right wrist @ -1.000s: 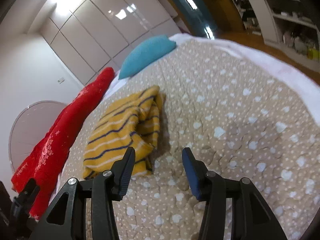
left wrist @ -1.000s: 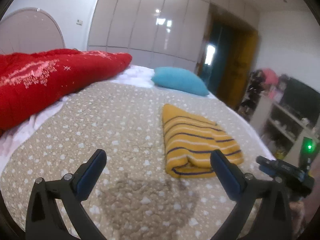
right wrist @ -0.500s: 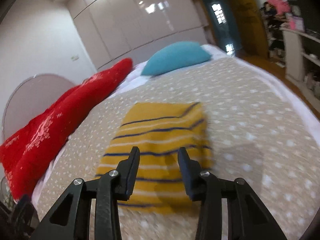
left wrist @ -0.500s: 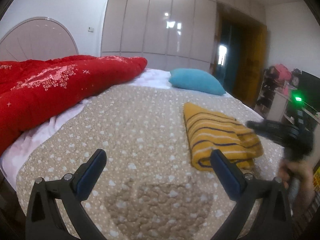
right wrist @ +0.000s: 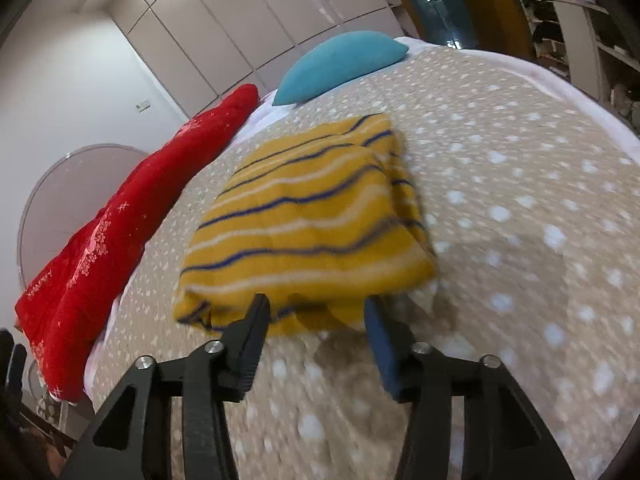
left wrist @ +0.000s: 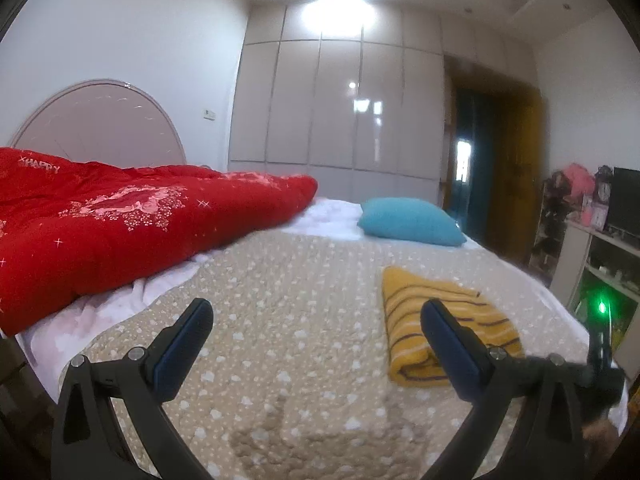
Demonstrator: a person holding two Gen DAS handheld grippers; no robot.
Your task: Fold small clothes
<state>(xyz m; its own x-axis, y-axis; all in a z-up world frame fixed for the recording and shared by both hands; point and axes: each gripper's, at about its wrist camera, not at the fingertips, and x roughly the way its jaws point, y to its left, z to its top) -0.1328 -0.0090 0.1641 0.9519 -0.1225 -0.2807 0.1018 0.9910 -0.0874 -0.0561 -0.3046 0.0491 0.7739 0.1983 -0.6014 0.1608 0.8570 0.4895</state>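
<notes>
Folded yellow striped garment (right wrist: 308,216) lying on the bed (right wrist: 520,200), its near edge just ahead of the right claw (right wrist: 316,312), jaws apart after just reopening, nothing pinched, left claw (left wrist: 316,320) spread wide, garment to its right.

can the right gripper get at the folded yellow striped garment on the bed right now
Probably yes. The right gripper has just been opening, and its jaws stand open with nothing between them, right at the near edge of the folded yellow striped garment. Only bare beige dotted bedspread surrounds it; nothing blocks the approach.
</notes>
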